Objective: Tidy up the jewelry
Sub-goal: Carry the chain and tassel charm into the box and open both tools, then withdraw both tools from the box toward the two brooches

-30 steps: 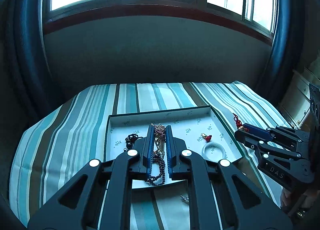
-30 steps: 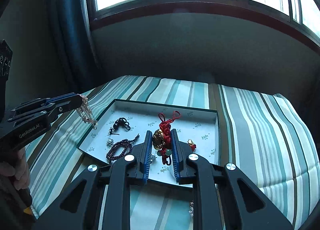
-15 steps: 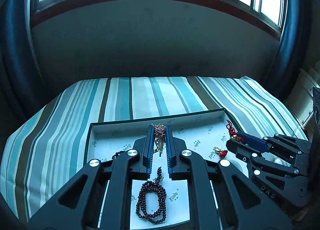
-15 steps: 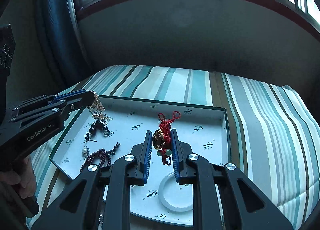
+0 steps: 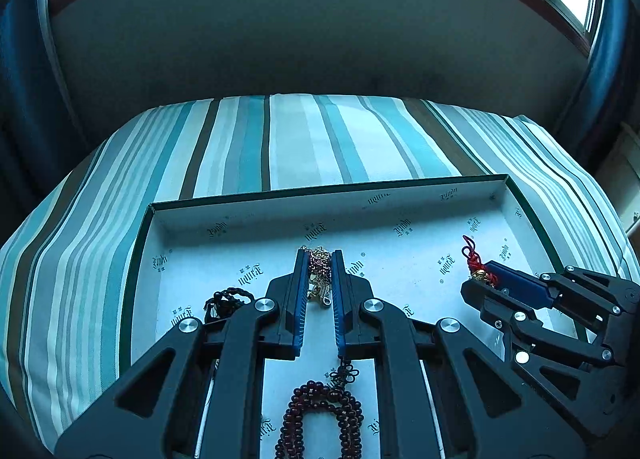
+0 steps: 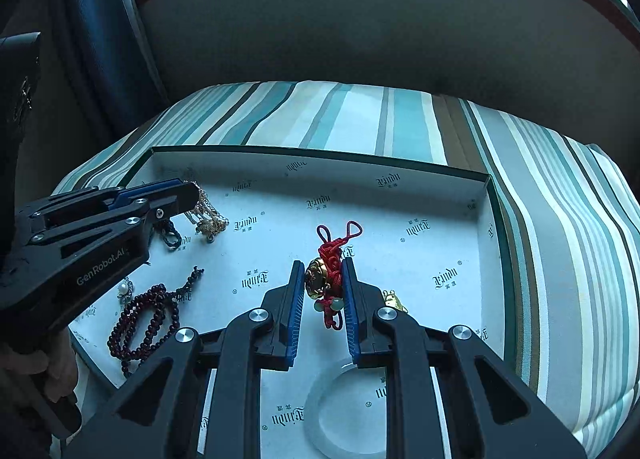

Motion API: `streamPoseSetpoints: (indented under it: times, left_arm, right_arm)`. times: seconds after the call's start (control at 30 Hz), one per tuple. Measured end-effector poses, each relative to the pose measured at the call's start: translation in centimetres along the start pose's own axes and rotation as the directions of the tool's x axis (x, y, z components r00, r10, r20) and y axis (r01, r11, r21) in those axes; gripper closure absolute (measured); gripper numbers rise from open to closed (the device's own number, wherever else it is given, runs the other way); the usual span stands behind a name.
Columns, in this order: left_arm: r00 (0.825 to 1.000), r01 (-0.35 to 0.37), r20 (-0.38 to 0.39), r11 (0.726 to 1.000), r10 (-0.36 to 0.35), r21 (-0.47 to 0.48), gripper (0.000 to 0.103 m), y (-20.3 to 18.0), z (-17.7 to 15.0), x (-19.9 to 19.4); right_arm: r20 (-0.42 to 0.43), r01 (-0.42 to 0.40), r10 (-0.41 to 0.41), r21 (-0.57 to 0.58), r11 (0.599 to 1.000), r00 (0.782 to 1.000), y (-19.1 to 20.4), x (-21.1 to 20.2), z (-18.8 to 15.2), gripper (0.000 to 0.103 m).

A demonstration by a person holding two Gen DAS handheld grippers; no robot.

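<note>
Your left tongs (image 5: pixel 320 279): clamping gold chain (image 5: pixel 319 259) | your right tongs (image 6: pixel 322 291): clamping red knot charm (image 6: pixel 330 255) | tray (image 6: pixel 486 195) beneath both.

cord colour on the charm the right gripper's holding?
Red knotted cord, on a gold charm with pale green beads. Clearest in the right wrist view.

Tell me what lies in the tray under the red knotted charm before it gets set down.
Nothing visible blocks it. The right gripper holds the red knotted charm with gold medallion over bare lining of the white tray; the white bangle lies nearer the camera.
</note>
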State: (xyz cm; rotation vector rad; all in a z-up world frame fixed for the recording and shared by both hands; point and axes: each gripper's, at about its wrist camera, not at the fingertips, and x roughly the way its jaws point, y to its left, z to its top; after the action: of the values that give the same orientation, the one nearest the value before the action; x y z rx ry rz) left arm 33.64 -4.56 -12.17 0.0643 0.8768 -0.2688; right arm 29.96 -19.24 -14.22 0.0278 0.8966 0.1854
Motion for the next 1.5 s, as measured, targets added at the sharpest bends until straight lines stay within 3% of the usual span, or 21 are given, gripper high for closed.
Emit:
streamPoseSetpoints:
  times: [0.57,0.67,0.77,0.83,0.9,1.13,1.5]
  left_arm:
    - [1.0,0.001,-0.027,1.0,-0.001,0.005,0.089,0.1,-0.6,0.4]
    - [1.0,-0.007,-0.022,1.0,0.007,0.003,0.072,0.1,-0.7,0.3]
    - [1.0,-0.003,-0.021,1.0,0.003,-0.001,0.07,0.2,-0.8,0.1]
    - [1.0,-0.001,-0.02,1.0,0.001,0.0,0.065,0.1,-0.8,0.0]
    - [1.0,-0.002,-0.014,1.0,0.002,0.003,0.06,0.1,-0.9,-0.2]
    - [1.0,-0.008,0.008,1.0,0.008,-0.007,0.053,0.4,-0.7,-1.5]
    - [0.999,0.014,0.047,1.0,-0.013,-0.025,0.053,0.0,-2.1,-6.8]
  right_arm:
    - [-0.036,0.02,-0.02,0.003,1.0,0.999,-0.5,1.6,-0.4,0.082]
    - [-0.037,0.019,-0.019,0.004,1.0,0.999,-0.5,1.6,-0.4,0.082]
    - [-0.038,0.02,-0.019,0.004,1.0,0.999,-0.5,1.6,-0.4,0.082]
    - [-0.037,0.019,-0.019,0.005,1.0,0.999,-0.5,1.6,-0.5,0.075]
    - [-0.02,0.023,-0.023,0.01,1.0,1.0,-0.5,1.3,-0.4,0.056]
    - [0.011,0.032,-0.032,0.002,0.999,0.999,-0.5,0.1,0.2,0.055]
    - [0.077,0.055,-0.052,-0.037,0.998,0.996,-0.7,-5.8,0.2,0.055]
